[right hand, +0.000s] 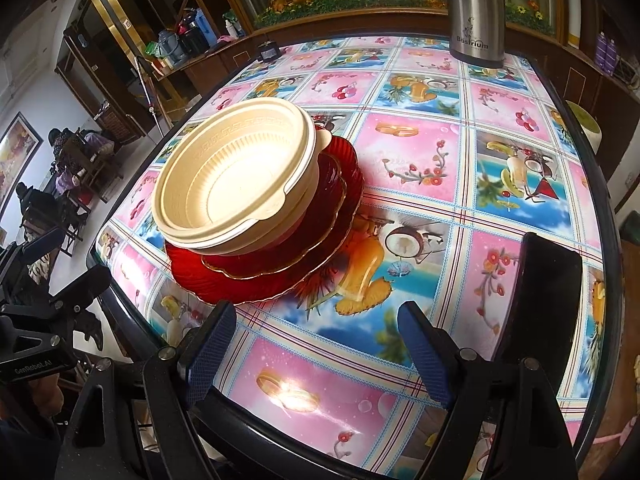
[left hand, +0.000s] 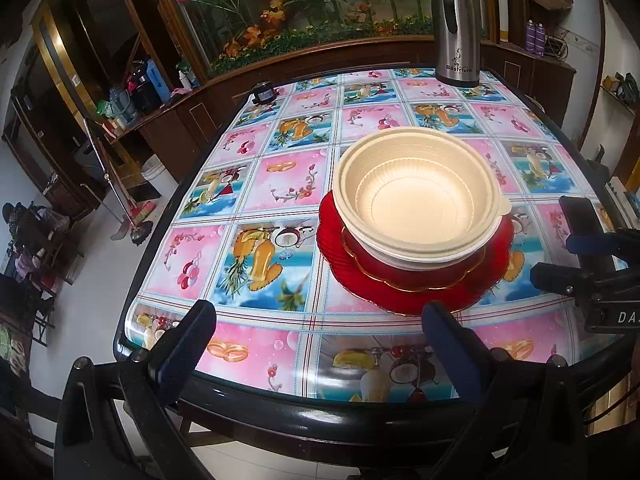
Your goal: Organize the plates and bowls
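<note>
The left gripper [left hand: 320, 328] holds its jaws wide apart with nothing between them, low in the left wrist view over the near edge of the bench [left hand: 280, 184]. The right gripper [right hand: 316, 332] stands the same way: jaws apart, empty, at the bottom of the right wrist view.

Beyond the jaws, the task items form one stack. In the left wrist view it sits right of centre; in the right wrist view, left of centre. Two cream bowls [left hand: 416, 192] are nested on a small red plate [left hand: 416, 276] with a gilt scalloped rim, which rests on a large red plate [left hand: 360, 276].

Handling, as judged: the bowls look like thin moulded plastic, light and slightly flexible; grip at the rim, near the small lip tab. The red plates appear glassy, stiff, slippery and breakable; take hold at the scalloped edge and lift level.

Legible writing: the steel flask [left hand: 456, 28] at upper right reads "Bastrium" or similar. "GenRobot.AI" shows on the left gripper's body in the right wrist view.
</note>
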A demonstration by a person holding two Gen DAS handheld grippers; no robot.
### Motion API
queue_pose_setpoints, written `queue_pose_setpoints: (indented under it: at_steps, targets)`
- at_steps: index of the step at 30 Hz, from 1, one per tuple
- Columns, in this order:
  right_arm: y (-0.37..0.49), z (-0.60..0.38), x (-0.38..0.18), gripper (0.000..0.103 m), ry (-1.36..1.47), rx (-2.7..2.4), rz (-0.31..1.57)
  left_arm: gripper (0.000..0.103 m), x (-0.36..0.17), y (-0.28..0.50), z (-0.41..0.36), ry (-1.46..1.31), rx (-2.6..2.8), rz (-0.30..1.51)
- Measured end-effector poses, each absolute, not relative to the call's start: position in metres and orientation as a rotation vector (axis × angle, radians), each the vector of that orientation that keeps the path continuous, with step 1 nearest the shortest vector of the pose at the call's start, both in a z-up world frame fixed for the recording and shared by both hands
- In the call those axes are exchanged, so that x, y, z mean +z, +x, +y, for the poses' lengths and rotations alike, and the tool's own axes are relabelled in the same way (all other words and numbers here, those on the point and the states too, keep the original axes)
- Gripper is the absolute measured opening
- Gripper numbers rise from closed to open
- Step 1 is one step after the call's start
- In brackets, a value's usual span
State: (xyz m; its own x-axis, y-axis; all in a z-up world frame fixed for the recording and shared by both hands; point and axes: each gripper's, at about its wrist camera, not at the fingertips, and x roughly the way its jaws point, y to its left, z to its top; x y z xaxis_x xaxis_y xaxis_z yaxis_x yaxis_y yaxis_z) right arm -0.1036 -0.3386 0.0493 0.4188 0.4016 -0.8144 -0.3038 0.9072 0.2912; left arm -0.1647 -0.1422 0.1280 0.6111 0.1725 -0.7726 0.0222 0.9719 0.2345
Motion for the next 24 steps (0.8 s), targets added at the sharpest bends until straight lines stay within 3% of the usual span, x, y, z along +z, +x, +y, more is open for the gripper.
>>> queue_pose_setpoints:
  at_steps: [24]
  targets:
    - [-0.1062, -0.3387, 0.0465, 0.086, 0.105, 0.439, 1.062, 0.103, 0.1248, -0.1661, -0.1388, 0.192, 0.079, 0.920]
